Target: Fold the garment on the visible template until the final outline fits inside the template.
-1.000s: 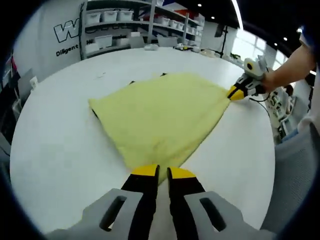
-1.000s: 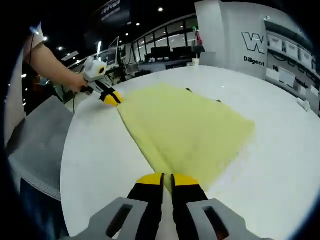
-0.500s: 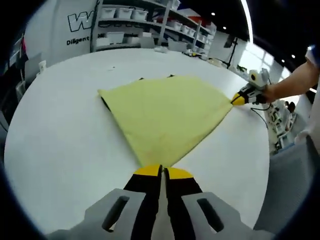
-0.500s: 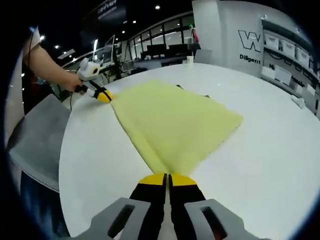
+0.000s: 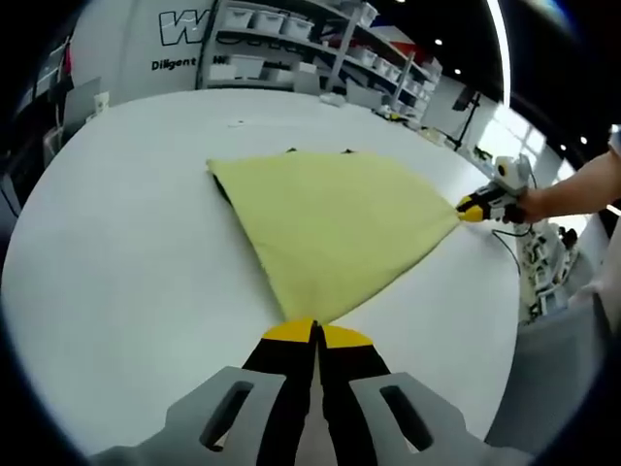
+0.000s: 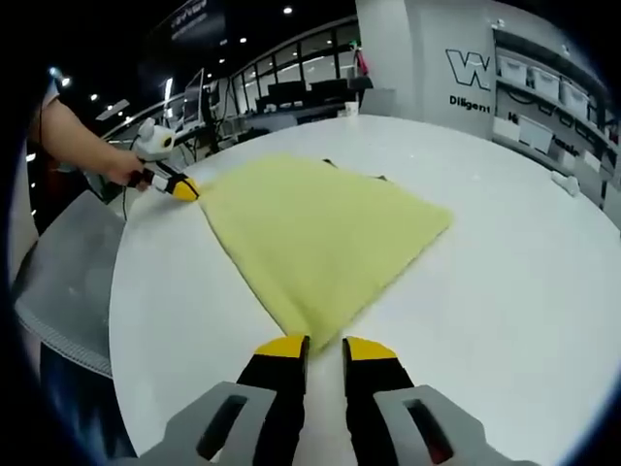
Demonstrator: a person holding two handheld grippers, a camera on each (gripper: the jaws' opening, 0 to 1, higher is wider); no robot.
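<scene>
A yellow garment lies flat and folded on the round white table, also seen as the yellow garment in the right gripper view. Small dark bits of the template peek out at its far edge. My left gripper is shut on the garment's near corner. From the other side the left gripper shows at that same corner, held by a hand. My right gripper stands open, its jaws apart just short of the garment's tip. In the left gripper view the right gripper sits at the far right corner.
The table edge drops off beside a grey fabric-covered seat. Shelves with white bins and a wall with lettering stand behind the table. A small object lies far right on the table.
My right gripper's jaws have come apart and let go of the garment's corner. The left gripper stays shut on its corner. The garment now lies flatter and tauter.
</scene>
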